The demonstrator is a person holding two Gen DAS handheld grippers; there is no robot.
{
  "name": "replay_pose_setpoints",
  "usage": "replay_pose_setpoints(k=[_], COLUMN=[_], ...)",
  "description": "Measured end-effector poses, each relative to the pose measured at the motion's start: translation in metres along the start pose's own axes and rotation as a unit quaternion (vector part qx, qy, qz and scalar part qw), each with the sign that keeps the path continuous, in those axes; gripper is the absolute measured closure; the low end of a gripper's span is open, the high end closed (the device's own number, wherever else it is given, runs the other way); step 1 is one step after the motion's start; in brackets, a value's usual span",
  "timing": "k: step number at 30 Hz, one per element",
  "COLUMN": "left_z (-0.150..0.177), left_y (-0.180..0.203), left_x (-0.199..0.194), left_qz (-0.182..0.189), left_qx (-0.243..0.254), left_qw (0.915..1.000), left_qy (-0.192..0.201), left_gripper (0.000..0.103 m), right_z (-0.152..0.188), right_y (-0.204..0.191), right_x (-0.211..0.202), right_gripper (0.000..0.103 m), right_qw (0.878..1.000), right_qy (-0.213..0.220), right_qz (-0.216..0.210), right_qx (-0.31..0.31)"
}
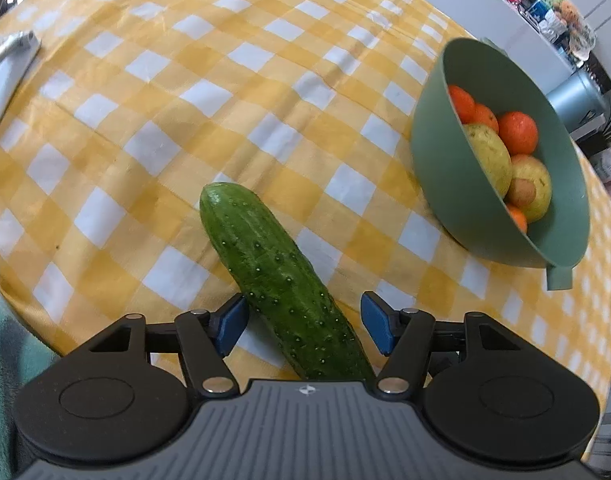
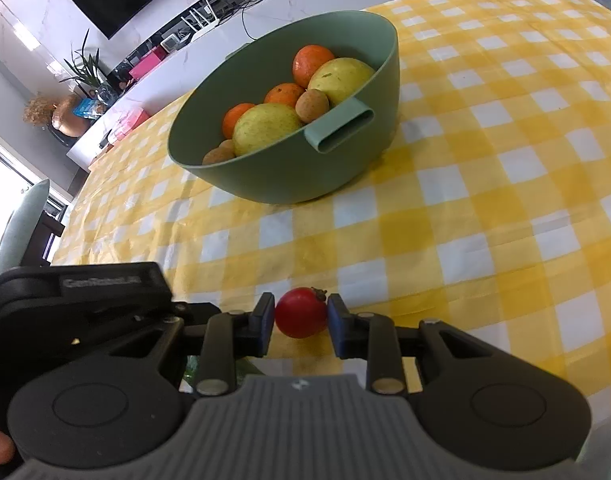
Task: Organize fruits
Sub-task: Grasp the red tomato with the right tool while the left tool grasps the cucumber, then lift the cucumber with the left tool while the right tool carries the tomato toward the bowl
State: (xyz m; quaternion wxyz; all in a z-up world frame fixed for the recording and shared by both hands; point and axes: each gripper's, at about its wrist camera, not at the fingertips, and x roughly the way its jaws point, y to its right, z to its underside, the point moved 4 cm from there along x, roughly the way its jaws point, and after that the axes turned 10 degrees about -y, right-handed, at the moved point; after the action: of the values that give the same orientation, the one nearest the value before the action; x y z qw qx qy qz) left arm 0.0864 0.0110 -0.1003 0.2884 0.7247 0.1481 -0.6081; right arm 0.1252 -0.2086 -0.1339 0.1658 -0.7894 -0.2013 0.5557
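The left gripper [image 1: 301,322] stands wide around the cucumber [image 1: 277,280] lying on the checked tablecloth [image 1: 185,80], pads not pressing. Firm, bumpy and longish, it wants a mid-body hold. The right gripper [image 2: 300,318] pinches a small red fruit [image 2: 300,313], likely soft, near the green bowl [image 2: 265,176].

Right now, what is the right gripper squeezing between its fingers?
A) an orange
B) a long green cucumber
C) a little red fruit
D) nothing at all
C: in the right wrist view the blue fingers of the right gripper press on both sides of a little red fruit, just above the checked tablecloth; the cucumber lies between the open fingers of the left gripper instead.
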Motion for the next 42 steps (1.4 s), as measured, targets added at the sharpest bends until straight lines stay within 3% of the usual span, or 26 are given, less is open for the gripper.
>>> replay_pose_setpoints(k=[2, 5, 8, 13, 18, 22, 28, 42], left_z=[0.001, 0.003, 0.002, -0.001, -0.002, 0.000, -0.002, -0.004], left_y=[0.006, 0.012, 0.015, 0.023, 0.038, 0.050, 0.052, 0.026], left_x=[0.001, 0.002, -0.002, 0.000, -0.008, -0.013, -0.006, 0.004], left_qz=[-0.018, -0.046, -0.053, -0.049, -0.060, -0.084, -0.057, 0.035], left_qx=[0.015, 0.046, 0.079, 0.138, 0.237, 0.313, 0.362, 0.360], left_qw=[0.9997, 0.9976, 0.9949, 0.9889, 0.9690, 0.9448, 0.9297, 0.9293], left_qy=[0.006, 0.024, 0.034, 0.025, 0.037, 0.048, 0.035, 0.075], left_gripper=[0.031, 0.043, 0.054, 0.056, 0.057, 0.057, 0.057, 0.056], right_z=[0.000, -0.001, -0.001, -0.002, -0.002, -0.003, -0.004, -0.004], right_y=[0.000, 0.000, 0.000, 0.001, 0.003, 0.002, -0.001, -0.012], right_x=[0.001, 0.003, 0.003, 0.001, -0.002, -0.002, 0.000, 0.009], right_gripper=[0.077, 0.077, 0.077, 0.077, 0.078, 0.078, 0.077, 0.075], right_qw=[1.000, 1.000, 1.000, 1.000, 1.000, 1.000, 0.999, 0.996], right_qy=[-0.001, -0.002, -0.002, 0.002, 0.009, 0.012, 0.014, 0.009], right_qz=[0.001, 0.001, -0.001, -0.003, -0.001, 0.011, 0.028, 0.064], right_qx=[0.001, 0.002, 0.002, 0.005, 0.009, 0.003, -0.014, -0.058])
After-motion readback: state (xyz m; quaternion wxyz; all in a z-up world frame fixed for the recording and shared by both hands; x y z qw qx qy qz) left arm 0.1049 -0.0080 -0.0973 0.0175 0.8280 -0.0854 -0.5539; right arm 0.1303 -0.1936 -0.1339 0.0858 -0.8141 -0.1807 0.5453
